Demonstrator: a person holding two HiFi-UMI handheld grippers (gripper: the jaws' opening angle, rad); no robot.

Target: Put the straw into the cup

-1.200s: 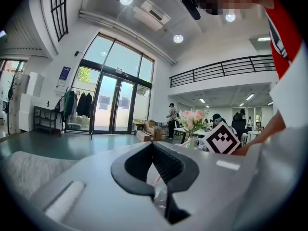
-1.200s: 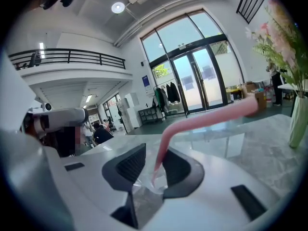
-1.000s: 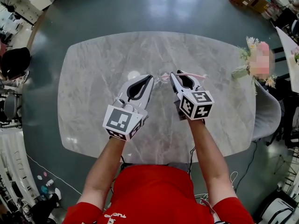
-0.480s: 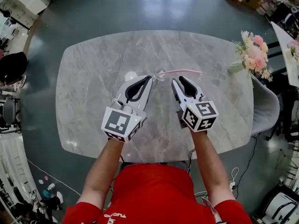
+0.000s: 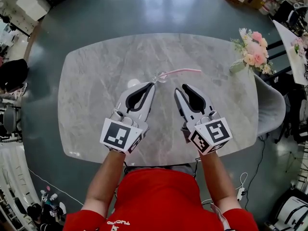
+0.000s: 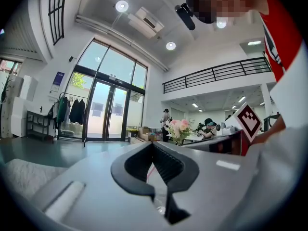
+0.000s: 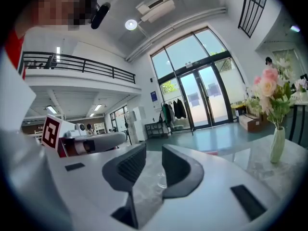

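Overhead, 1 grey marble tabletop (image 5: 96, 81), oval in outline. A clear cup (image 5: 161, 76) stands upright near its middle. The pink straw (image 5: 185, 71) has 1 end in the cup; the rest slants out over the rim toward the right side of the tabletop.

Both grippers are held level above the near half of the tabletop, side by side, tips aimed at the cup. The left gripper (image 5: 152, 84) has its tips just short of the cup, not touching it. Its fingers (image 6: 168, 165) stand only narrowly apart: a thin slit, nothing gripped in it, with a bit of the cup and a pink line of straw showing through. The right gripper (image 5: 179, 88) sits a little further back and to the right of the cup, clear of both cup and straw. Its fingers (image 7: 129, 165) are plainly apart with bare tabletop between them; they have just been closing a little, on nothing.

A bunch of pink and white flowers (image 5: 253, 52) in a pale vase (image 7: 276, 146) stands at the far right edge of the tabletop, well apart from the cup.
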